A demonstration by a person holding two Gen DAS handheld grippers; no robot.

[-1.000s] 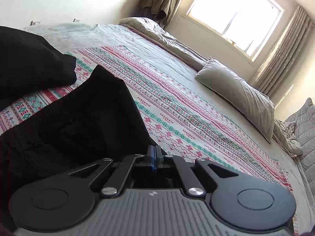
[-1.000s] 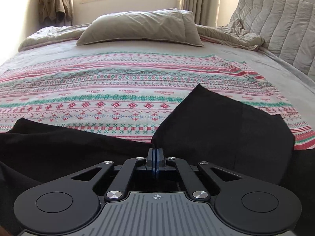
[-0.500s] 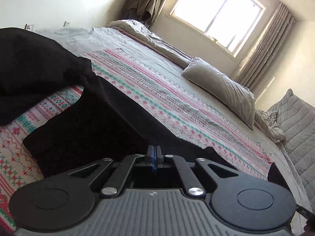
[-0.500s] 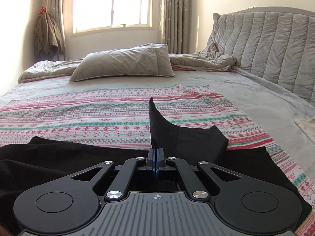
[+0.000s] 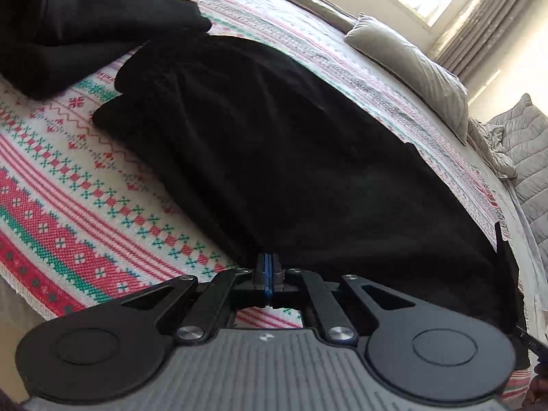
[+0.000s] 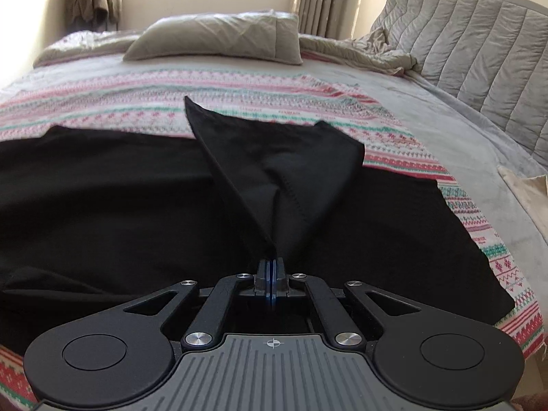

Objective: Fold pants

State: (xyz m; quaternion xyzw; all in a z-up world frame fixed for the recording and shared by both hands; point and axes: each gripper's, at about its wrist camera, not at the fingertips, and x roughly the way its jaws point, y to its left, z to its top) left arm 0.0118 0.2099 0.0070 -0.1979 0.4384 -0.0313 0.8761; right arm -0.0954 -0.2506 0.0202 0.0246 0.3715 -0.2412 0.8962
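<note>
Black pants (image 5: 308, 171) lie spread along a patterned red, green and white blanket (image 5: 68, 205) on the bed. My left gripper (image 5: 268, 262) is shut on the near edge of the pants, low over the blanket. In the right wrist view the pants (image 6: 102, 188) stretch across the bed. My right gripper (image 6: 271, 264) is shut on a raised fold of the black fabric (image 6: 274, 157), which rises from the jaws in a peaked flap above the flat part.
A pile of black clothing (image 5: 68, 24) sits at the far left next to the pants. A grey pillow (image 6: 212, 37) lies at the far side of the bed. A quilted grey headboard (image 6: 462, 37) and rumpled sheets (image 6: 383, 54) are at the right.
Both grippers have come down towards the bed with the fabric. The pants now lie much flatter and longer across the blanket. The flap at the right gripper has dropped lower.
</note>
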